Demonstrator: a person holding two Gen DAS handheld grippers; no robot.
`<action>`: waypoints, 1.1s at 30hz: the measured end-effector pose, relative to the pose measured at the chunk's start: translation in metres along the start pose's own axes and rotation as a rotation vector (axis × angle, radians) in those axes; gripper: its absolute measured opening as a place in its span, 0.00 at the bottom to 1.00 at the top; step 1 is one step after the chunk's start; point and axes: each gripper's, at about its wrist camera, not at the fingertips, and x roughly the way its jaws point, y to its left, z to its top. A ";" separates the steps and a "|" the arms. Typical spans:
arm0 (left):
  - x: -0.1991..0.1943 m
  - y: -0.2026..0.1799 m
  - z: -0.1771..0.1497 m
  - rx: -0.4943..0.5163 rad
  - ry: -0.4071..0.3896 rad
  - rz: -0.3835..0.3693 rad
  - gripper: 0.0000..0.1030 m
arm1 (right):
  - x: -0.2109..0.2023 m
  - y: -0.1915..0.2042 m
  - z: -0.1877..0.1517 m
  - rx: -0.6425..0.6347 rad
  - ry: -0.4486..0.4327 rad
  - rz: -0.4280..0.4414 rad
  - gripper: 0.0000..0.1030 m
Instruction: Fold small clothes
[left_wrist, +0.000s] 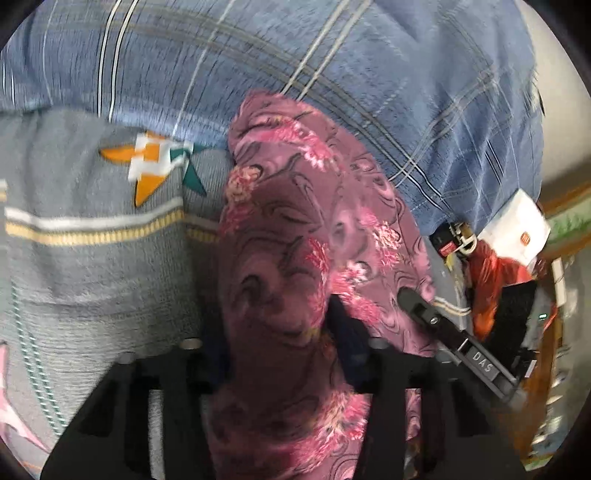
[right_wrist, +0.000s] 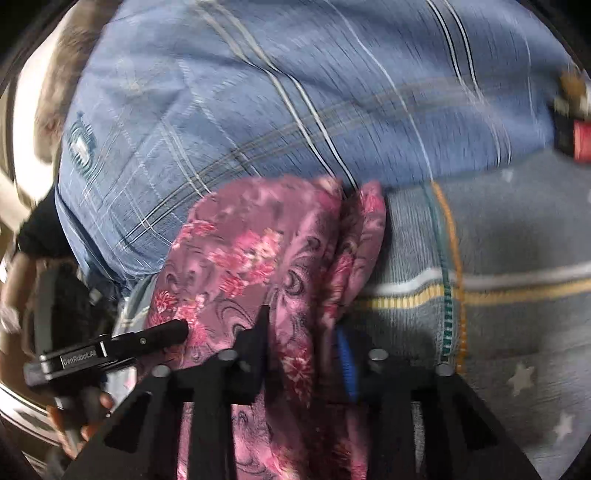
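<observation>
A small purple-pink floral garment (left_wrist: 295, 236) hangs bunched between both grippers, over a grey patterned bedsheet (left_wrist: 92, 258). My left gripper (left_wrist: 280, 332) is shut on the garment; cloth covers its fingers. The right gripper's finger (left_wrist: 424, 306) pokes into the cloth from the right. In the right wrist view the garment (right_wrist: 258, 251) drapes over my right gripper (right_wrist: 299, 332), which is shut on a fold. The left gripper's fingertip (right_wrist: 173, 328) touches the cloth at the left.
The person's blue plaid shirt (left_wrist: 332, 74) fills the background close behind the garment. It also shows in the right wrist view (right_wrist: 295, 92). A white box (left_wrist: 517, 229) and orange cloth (left_wrist: 491, 280) lie at the right.
</observation>
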 end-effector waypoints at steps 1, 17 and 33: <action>-0.004 -0.005 -0.002 0.023 -0.016 0.015 0.28 | -0.003 0.005 0.000 -0.019 -0.013 -0.011 0.24; -0.113 -0.035 -0.051 0.180 -0.203 0.145 0.25 | -0.092 0.099 -0.037 -0.118 -0.189 -0.073 0.23; -0.150 0.135 -0.155 -0.038 -0.014 0.179 0.37 | -0.005 0.160 -0.175 -0.069 0.103 0.088 0.30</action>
